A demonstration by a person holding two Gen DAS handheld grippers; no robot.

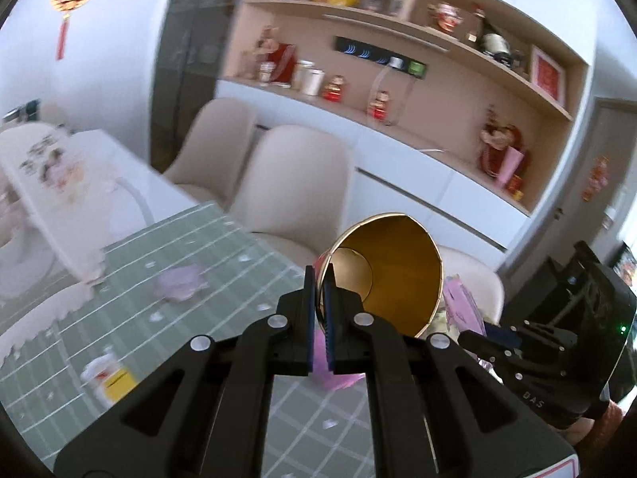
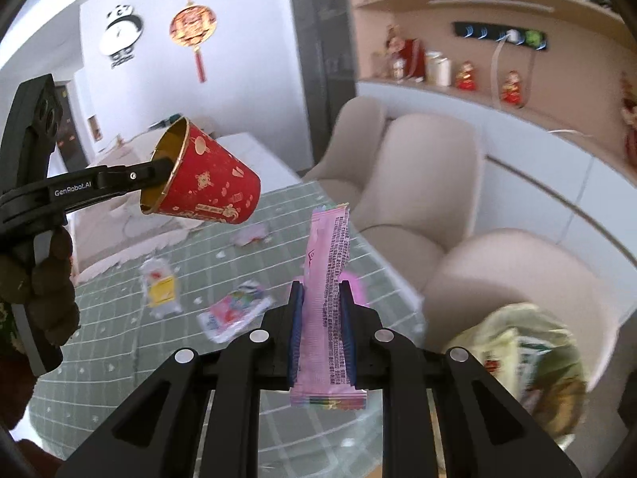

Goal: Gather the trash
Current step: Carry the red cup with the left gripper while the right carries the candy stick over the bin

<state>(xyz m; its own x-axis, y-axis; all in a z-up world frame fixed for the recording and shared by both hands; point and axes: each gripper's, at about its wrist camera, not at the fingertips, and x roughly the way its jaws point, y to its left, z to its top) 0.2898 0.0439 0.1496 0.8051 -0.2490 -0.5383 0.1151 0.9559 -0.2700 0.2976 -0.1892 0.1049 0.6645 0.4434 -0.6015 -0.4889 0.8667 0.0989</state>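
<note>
Left tongs (image 1: 318, 302): matte black plastic, 2 flat parallel fingers faced with ribbed blue pads (image 1: 327, 318). Linkage behind is 4 black bars with triangular cut-outs, each capped by a round silver rivet (image 1: 278, 321). Seen from the right wrist view, the left unit (image 2: 159, 177) has a slim black arm printed "GenRobot.AI" in white, 1 small screw, and a tall black camera block with round lenses. Gloved hand (image 2: 43, 279) on its handle: dark olive-brown knit glove, patterned cuff partly visible. Right tongs (image 2: 321, 318): same build, black fingers, blue ribbed pads, 4 silver rivets. In the left wrist view its body shows "DAS" lettering and a green LED (image 1: 622, 330).
</note>
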